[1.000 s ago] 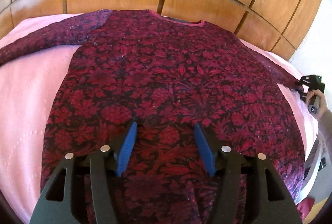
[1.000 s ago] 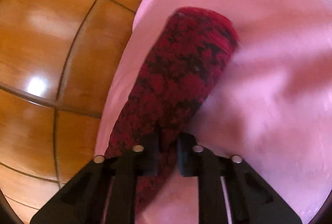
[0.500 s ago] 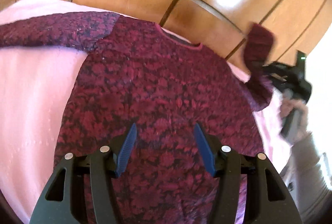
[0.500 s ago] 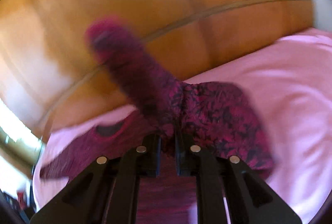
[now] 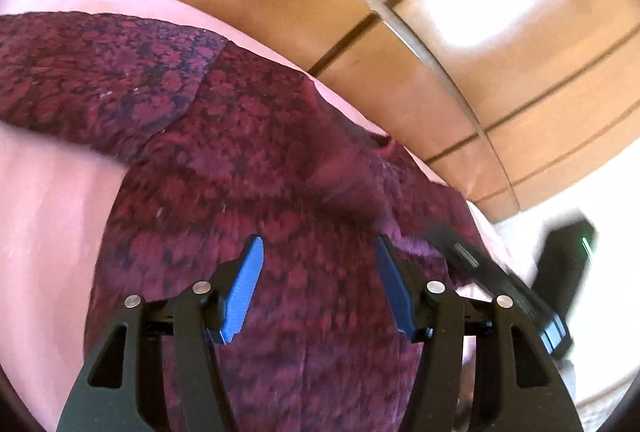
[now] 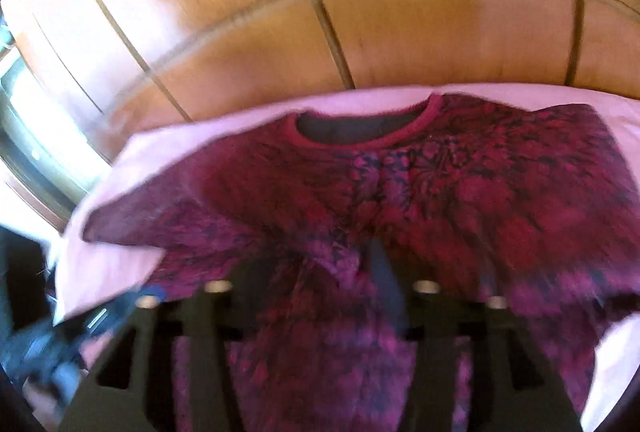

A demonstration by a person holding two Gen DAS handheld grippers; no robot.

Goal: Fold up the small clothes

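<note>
sweater (image 5: 248, 168): dark red floral knit, spread flat on the pink bed sheet (image 5: 44, 216), neckline toward the wooden wall panels (image 5: 460, 44)
one sleeve (image 5: 76, 80): stretched out sideways across the sheet
left tool (image 5: 318, 284): blue pads wide apart, gripping nothing, poised over the sweater's body
right tool (image 6: 316, 296): blurred, fingers look spread; hold on fabric cannot be told
</note>
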